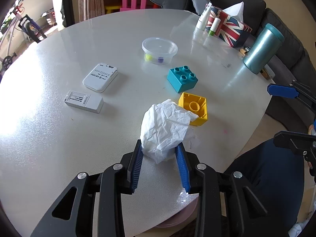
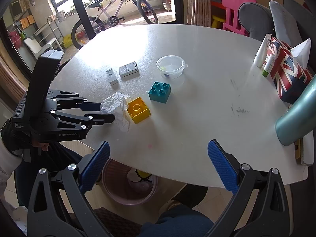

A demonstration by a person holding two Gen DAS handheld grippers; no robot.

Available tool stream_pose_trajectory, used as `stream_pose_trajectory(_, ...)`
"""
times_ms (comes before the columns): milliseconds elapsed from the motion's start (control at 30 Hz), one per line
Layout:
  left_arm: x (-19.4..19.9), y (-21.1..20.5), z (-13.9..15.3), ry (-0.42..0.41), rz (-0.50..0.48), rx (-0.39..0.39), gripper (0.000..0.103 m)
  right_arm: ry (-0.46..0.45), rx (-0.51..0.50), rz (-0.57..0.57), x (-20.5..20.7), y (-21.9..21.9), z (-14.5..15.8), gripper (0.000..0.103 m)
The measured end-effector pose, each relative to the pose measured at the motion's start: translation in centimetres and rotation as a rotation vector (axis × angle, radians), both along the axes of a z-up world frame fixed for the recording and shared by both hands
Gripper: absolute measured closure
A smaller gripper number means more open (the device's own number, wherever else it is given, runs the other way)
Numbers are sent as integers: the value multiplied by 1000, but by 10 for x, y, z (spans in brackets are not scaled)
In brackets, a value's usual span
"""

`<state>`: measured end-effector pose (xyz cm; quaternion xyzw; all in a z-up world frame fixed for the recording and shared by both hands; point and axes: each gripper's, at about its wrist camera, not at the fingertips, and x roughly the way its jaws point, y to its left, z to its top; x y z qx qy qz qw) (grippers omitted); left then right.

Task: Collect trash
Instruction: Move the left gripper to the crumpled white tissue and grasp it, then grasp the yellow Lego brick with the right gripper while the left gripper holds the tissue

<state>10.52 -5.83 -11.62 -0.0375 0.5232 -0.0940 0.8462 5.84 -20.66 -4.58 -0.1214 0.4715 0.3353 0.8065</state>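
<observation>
A crumpled white tissue [image 1: 165,130] lies on the grey table [image 1: 59,138] against a yellow toy brick [image 1: 194,108]. My left gripper [image 1: 160,148] has its blue pads on both sides of the tissue's near end and is shut on it. The right wrist view shows the same: left gripper [image 2: 107,111], tissue [image 2: 116,104], yellow brick [image 2: 138,109]. My right gripper [image 2: 158,154] is open and empty over the table's near edge. A pink waste bin [image 2: 128,183] stands on the floor under that edge.
A teal brick [image 1: 182,79], a clear plastic tub [image 1: 160,50], two white devices [image 1: 100,77] [image 1: 84,100], a Union Jack tissue box [image 1: 227,27], tubes [image 1: 203,17] and a teal flask [image 1: 262,49] are on the table. Chairs and a bicycle [image 2: 114,19] stand beyond.
</observation>
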Motion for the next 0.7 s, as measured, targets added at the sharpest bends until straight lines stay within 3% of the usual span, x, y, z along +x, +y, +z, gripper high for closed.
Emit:
stream_pose_trajectory(67, 0, -1, 0, 1, -1, 1, 83, 1, 0, 2, 1, 0, -1, 5)
stream_pose_trajectory(167, -1, 1, 2, -4, 1, 2, 87, 3, -2, 2, 3, 2, -3, 5)
stream_pose_trajectory(700, -12, 18, 23, -54, 50, 9, 88, -3, -30, 59, 9, 29, -14, 5)
